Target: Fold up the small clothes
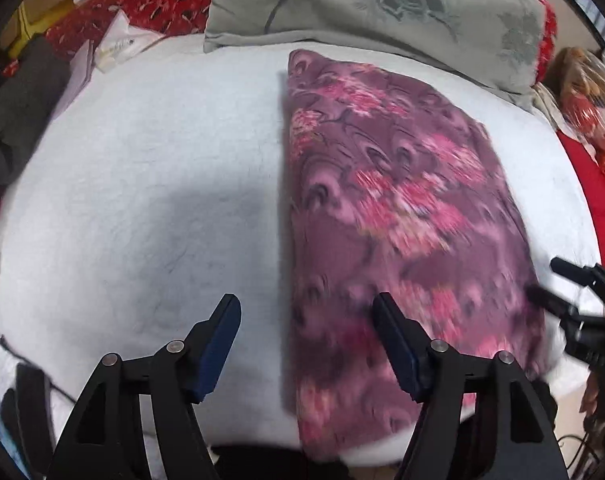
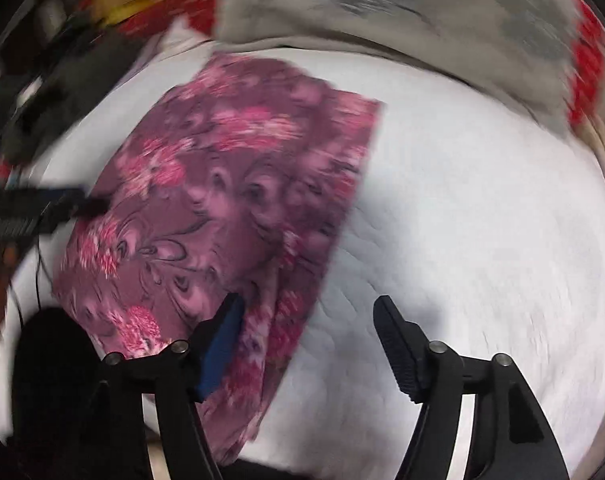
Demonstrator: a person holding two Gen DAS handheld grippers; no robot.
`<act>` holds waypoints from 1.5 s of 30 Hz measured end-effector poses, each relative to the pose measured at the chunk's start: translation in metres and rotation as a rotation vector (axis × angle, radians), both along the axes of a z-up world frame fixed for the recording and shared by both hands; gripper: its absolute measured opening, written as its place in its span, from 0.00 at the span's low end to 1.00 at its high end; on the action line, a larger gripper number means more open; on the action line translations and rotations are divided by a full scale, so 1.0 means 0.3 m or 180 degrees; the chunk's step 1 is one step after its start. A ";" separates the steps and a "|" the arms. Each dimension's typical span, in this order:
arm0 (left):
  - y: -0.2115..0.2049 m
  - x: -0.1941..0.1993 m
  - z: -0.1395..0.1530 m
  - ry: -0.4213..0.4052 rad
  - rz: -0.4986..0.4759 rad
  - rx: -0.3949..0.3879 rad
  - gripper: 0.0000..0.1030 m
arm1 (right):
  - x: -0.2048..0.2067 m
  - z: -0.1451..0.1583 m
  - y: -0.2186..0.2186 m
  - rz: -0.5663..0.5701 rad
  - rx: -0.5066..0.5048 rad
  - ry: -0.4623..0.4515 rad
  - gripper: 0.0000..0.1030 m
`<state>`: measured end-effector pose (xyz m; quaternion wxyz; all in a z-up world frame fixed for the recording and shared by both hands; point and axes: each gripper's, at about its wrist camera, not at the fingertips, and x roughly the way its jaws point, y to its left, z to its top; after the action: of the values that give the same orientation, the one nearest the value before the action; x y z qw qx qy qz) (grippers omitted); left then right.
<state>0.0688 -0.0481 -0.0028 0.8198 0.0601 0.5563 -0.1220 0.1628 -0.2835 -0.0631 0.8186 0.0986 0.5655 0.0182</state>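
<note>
Left gripper (image 1: 306, 312) nearest the lens in the left wrist view: jaws spread wide, nothing between the pads, released. One finger hangs over the bare white bedspread (image 1: 142, 200), the other over the near left part of the cloth (image 1: 402, 208). Neither appears to touch it.

Right gripper (image 2: 308, 312) in the right wrist view: also spread wide and empty, released. Its blue-padded finger sits over the cloth's (image 2: 222, 208) near right edge, the other finger over bare bedspread (image 2: 482, 240).

Cloth: purple with pink flower print, folded into a long flat panel, lying on the bedspread, long edges running from the near edge toward the far edge. Both long edges look straight; surface mostly flat with a few soft ridges near the near end. Free of both grippers.

Grey flowered pillow (image 1: 382, 4) lies along the far edge of the bedspread, just beyond the cloth's far end. Red patterned fabric (image 1: 158, 0) and some paper packets (image 1: 122, 40) at the far left corner.

Right wrist view is heavily motion-blurred; fine detail unreadable there.
</note>
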 end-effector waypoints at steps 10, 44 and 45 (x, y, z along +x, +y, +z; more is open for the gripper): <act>-0.042 -0.350 0.083 -0.0693 -0.0102 0.0561 0.73 | -0.264 0.188 0.138 0.0044 -0.0997 -0.0487 1.00; -0.135 -0.605 0.142 -0.0822 -0.0251 0.0224 0.73 | -0.363 0.307 0.094 -0.0526 -0.0581 -0.0814 1.00; -0.142 -0.612 0.143 -0.0820 -0.0263 0.0213 0.73 | -0.365 0.307 0.090 -0.0540 -0.0575 -0.0810 1.00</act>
<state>-0.1147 -0.0907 0.0402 0.8762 0.1254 0.4473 -0.1283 0.0534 -0.2564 0.0288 0.8877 0.0690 0.4463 -0.0896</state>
